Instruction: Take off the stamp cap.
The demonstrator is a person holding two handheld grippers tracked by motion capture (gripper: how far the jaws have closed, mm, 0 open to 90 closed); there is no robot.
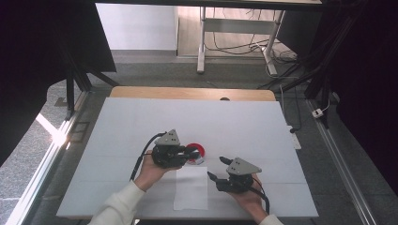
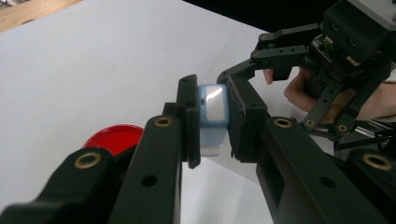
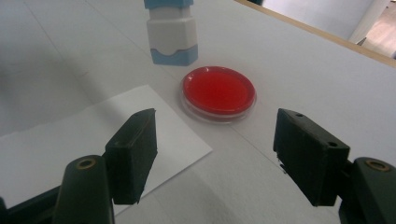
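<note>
Left gripper view: left tool (image 2: 212,123) clamped on stamp (image 2: 213,112), raised above worktop (image 2: 93,70), right gripper view adds red pad (image 3: 218,91) beside paper (image 3: 70,144), right tool (image 3: 215,154) jaws apart, low, level

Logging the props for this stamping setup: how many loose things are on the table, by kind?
Stamp, held in the left tool: 1
Red ink pad: 1
Paper sheet: 1
Total: 3
</note>
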